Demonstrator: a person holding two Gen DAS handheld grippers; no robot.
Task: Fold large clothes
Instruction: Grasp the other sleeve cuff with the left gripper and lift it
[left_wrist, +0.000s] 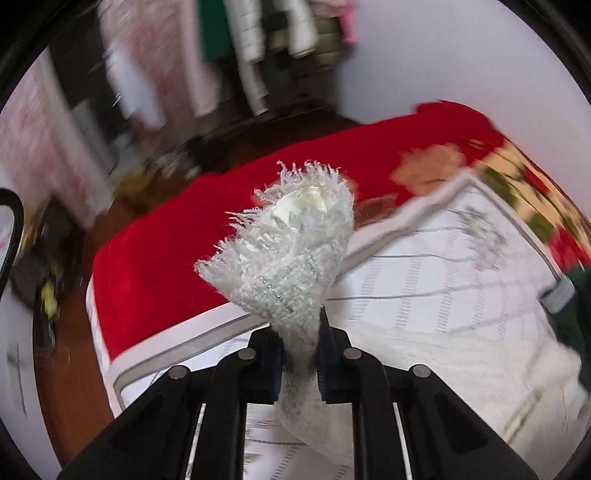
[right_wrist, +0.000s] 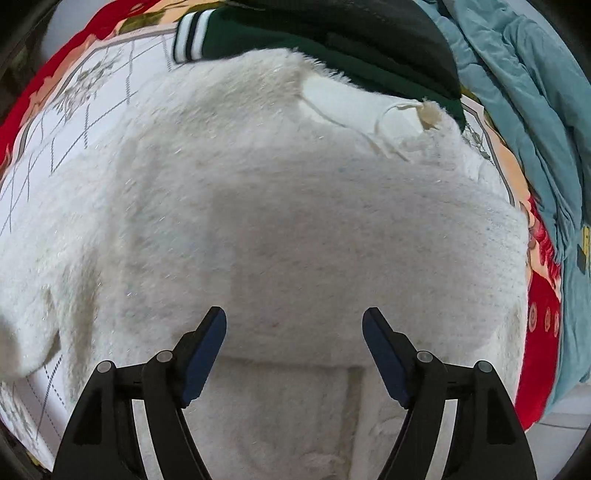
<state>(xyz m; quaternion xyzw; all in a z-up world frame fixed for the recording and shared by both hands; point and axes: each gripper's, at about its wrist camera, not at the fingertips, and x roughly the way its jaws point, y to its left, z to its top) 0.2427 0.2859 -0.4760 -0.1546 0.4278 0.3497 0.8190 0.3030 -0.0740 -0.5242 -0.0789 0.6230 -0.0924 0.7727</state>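
A fuzzy white knit sweater (right_wrist: 280, 206) lies spread on the bed and fills the right wrist view. Its neck opening with a small tag (right_wrist: 428, 112) points away. My right gripper (right_wrist: 294, 325) is open and empty, just above the sweater's body. My left gripper (left_wrist: 300, 325) is shut on a fringed cuff or edge of the white sweater (left_wrist: 291, 243) and holds it lifted above the bed. The fringe sticks up past the fingertips. More of the sweater (left_wrist: 461, 362) lies on the bed at the lower right of the left wrist view.
The bed has a white patterned sheet (left_wrist: 424, 273) over a red floral blanket (left_wrist: 184, 258). A dark green jacket with striped cuff (right_wrist: 258, 33) and a teal quilted coat (right_wrist: 535, 110) lie beyond the sweater. Brown floor (left_wrist: 74, 369) and blurred room clutter are left of the bed.
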